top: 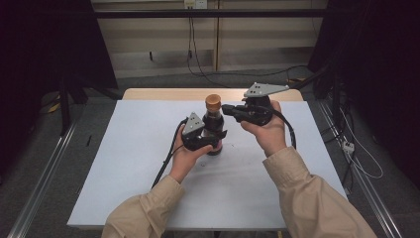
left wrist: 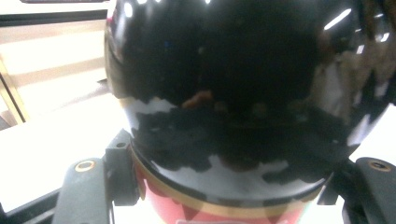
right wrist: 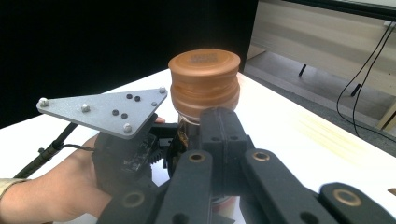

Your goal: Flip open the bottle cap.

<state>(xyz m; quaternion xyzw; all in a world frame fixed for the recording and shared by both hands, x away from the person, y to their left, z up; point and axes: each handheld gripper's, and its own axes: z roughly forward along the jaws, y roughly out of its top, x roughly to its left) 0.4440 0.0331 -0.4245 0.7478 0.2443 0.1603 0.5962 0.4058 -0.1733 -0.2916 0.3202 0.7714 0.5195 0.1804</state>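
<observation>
1. The bottle [top: 214,126] stands upright near the middle of the desk [top: 148,163], and its round brown cap [top: 213,102] sits on the neck, apparently not yet removed. Judging from that, the work looks to be at an early stage: the body is secured, but the cap has yet to be gripped and turned.

2. In looks, the bottle is dark and glossy. The left gripper view shows a black, mirror-like body [left wrist: 224,93] with a gold band and a red part below it. The right gripper view shows the cap [right wrist: 204,79] as wide, ribbed, copper-brown, with a stamped top.

3. The left gripper [top: 210,141], at 7 o'clock of the bottle, has its jaws closed on the lower body, one jaw on each side, holding it steady.

4. The right gripper [top: 229,110] comes in from 2 o'clock at neck height. Its jaws are shut together with nothing between them, their tips just beside the neck under the cap; whether they touch the glass I cannot tell.

5. What is left, in my judgement: spread the right jaws, set them around the cap, close and twist it off while the left holds.

6. Outward, the white desk surface is bare around the bottle, with cables [top: 195,59] on the floor at 12 o'clock.
</observation>
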